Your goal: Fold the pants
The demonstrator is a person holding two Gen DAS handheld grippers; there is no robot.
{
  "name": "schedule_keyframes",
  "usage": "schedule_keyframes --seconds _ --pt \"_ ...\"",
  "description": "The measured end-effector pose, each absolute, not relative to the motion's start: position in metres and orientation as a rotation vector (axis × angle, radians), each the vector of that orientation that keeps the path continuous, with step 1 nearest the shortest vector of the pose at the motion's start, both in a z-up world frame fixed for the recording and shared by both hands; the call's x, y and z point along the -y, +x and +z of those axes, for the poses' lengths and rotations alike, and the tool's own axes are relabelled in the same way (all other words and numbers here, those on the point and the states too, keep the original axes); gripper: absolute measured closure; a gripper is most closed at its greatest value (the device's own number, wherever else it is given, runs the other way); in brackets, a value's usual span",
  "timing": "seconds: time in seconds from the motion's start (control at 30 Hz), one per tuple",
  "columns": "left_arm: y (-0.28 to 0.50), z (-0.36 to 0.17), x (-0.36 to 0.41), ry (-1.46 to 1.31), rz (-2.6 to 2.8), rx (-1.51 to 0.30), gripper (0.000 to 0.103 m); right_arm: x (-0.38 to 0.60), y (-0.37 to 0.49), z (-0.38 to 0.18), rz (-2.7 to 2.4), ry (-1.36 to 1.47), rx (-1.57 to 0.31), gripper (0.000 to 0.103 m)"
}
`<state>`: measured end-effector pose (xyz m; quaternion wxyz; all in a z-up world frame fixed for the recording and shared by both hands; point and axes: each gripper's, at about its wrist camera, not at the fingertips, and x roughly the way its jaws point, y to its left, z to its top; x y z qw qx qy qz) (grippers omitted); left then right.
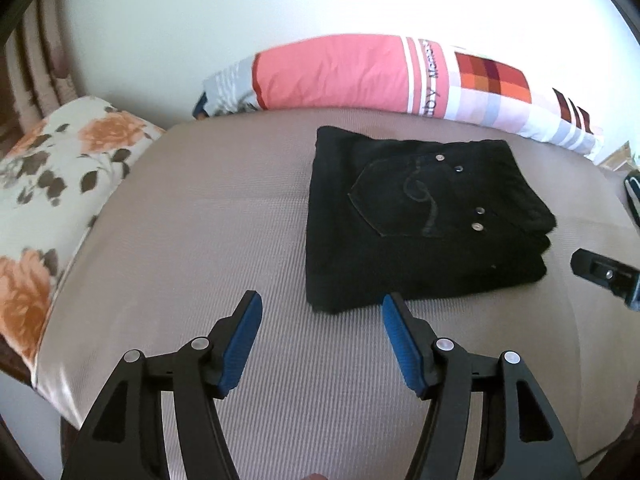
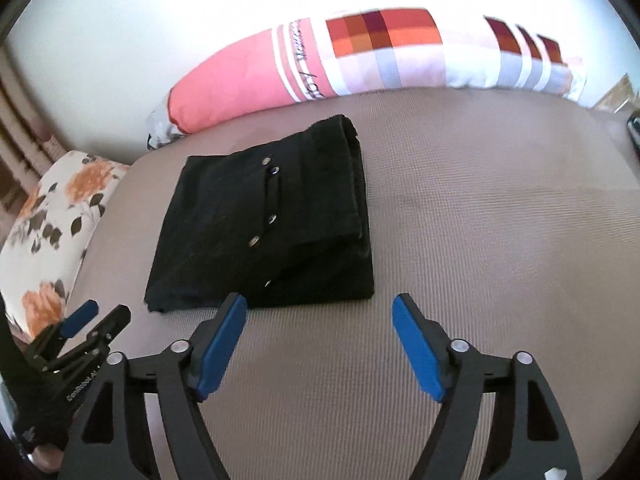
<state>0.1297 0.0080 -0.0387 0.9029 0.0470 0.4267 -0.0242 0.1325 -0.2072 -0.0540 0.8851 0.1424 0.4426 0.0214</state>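
Black pants (image 1: 420,220) lie folded into a compact stack on the beige bed surface (image 1: 200,240), back pocket and metal studs facing up. In the right wrist view the pants (image 2: 272,220) lie ahead and to the left. My left gripper (image 1: 322,308) is open and empty, just short of the stack's near left corner. My right gripper (image 2: 320,312) is open and empty, just short of the stack's near right corner. The left gripper also shows at the lower left of the right wrist view (image 2: 96,316). One finger of the right gripper shows at the right edge of the left wrist view (image 1: 600,272).
A long pink, white and checked pillow (image 1: 360,76) lies along the far edge against the white wall. A floral cushion (image 1: 48,200) lies at the left. A dark object (image 1: 634,196) sits at the far right edge of the bed.
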Motion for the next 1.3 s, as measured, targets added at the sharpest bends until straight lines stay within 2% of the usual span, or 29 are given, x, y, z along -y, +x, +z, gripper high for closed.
schedule_keyframes --seconds 0.4,1.3 --pt "0.077 -0.031 -0.010 0.109 -0.005 -0.846 0.039 0.170 0.087 -0.050 0.026 0.183 -0.852 0.022" --pt "0.069 -0.049 -0.010 0.124 0.015 -0.872 0.039 0.145 0.072 -0.069 0.043 0.105 -0.843 0.019"
